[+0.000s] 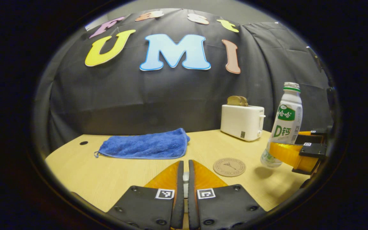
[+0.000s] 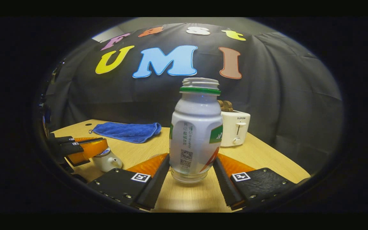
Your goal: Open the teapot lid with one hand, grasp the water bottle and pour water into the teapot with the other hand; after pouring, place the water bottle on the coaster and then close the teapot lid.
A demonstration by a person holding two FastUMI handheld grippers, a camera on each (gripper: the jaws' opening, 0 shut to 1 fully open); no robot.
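Observation:
A white uncapped water bottle (image 2: 196, 134) with a green neck ring stands upright between my right gripper's fingers; my right gripper (image 2: 192, 156) is shut on its lower body. In the left gripper view the bottle (image 1: 285, 121) hangs slightly tilted just above the table, right of the round brown coaster (image 1: 229, 167), with the right gripper (image 1: 281, 143) around it. My left gripper (image 1: 185, 163) is nearly closed on a small white knob (image 1: 186, 179). In the right gripper view the left gripper (image 2: 102, 144) sits on the lid of the white teapot (image 2: 107, 161); whether the lid is lifted is unclear.
A white toaster (image 1: 242, 123) with bread in its slots stands at the back right of the wooden table (image 1: 91, 172). A blue towel (image 1: 145, 146) lies at the back left. The table's right edge (image 2: 279, 159) runs close behind the bottle.

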